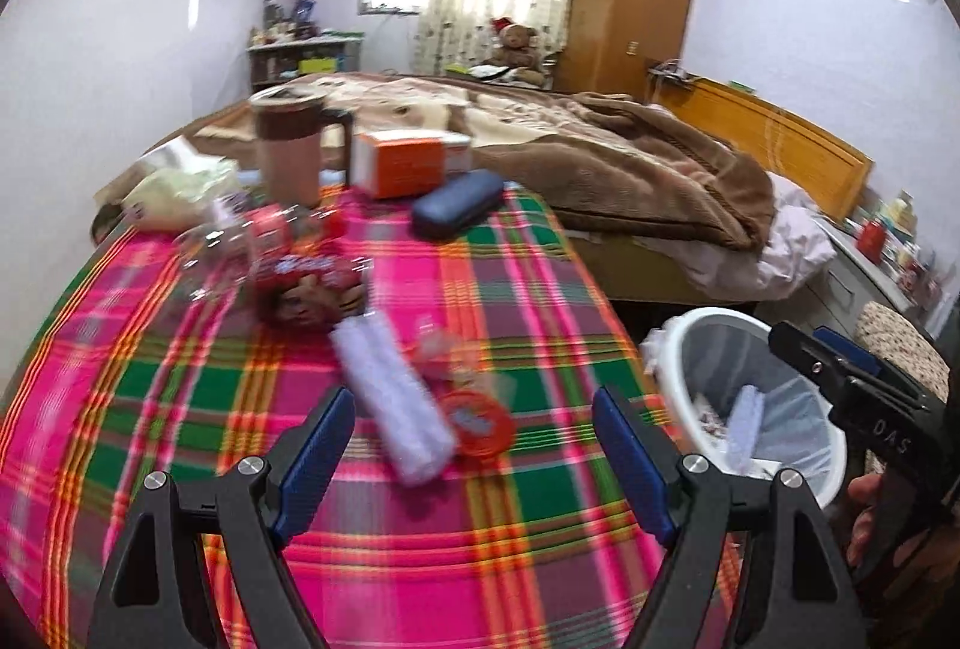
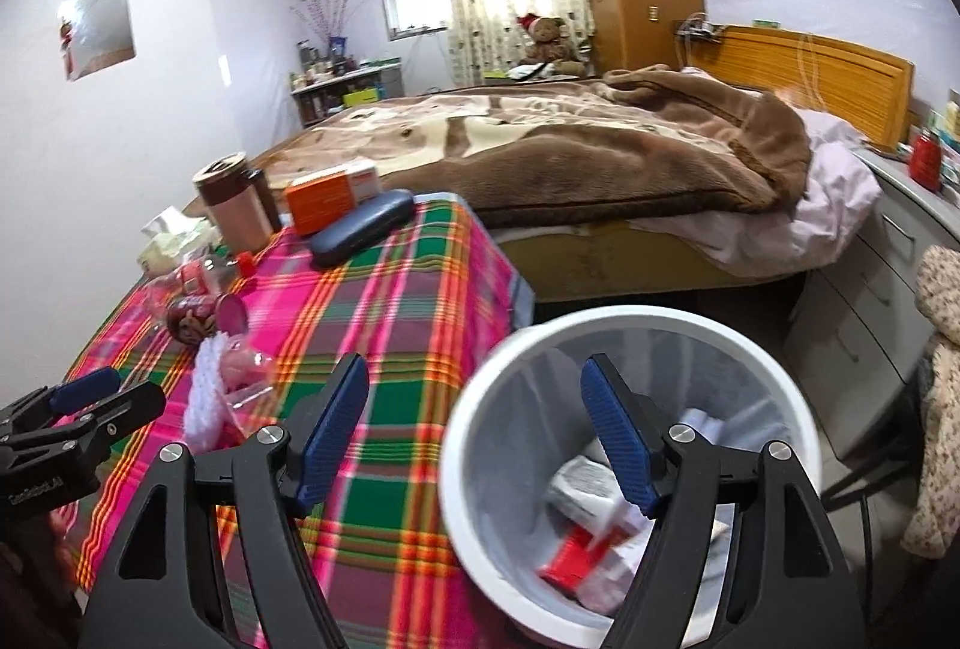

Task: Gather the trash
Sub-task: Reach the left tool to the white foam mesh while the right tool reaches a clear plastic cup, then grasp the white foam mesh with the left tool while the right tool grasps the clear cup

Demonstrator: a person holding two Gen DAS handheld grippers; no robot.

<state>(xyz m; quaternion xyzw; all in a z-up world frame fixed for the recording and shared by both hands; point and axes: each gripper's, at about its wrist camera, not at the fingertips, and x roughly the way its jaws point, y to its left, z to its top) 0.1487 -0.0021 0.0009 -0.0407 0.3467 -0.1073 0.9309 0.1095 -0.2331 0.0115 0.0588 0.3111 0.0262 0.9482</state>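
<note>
My left gripper (image 1: 474,427) is open and empty above the plaid tablecloth (image 1: 360,559), just short of a white foam roll (image 1: 393,397) and a round red lid (image 1: 480,421). Clear plastic wrap (image 1: 444,349), a red snack packet (image 1: 306,283) and a clear bottle (image 1: 228,247) lie beyond. My right gripper (image 2: 474,409) is open and empty over the white trash bin (image 2: 480,469), which holds red and white packaging (image 2: 588,541). The bin also shows in the left wrist view (image 1: 678,379), beside the table's right edge.
At the table's far end stand a brown jug (image 1: 288,145), an orange box (image 1: 402,163), a dark blue glasses case (image 1: 459,211) and a tissue pack (image 1: 180,187). A bed (image 2: 570,151) lies behind. Grey drawers (image 2: 864,301) are to the right.
</note>
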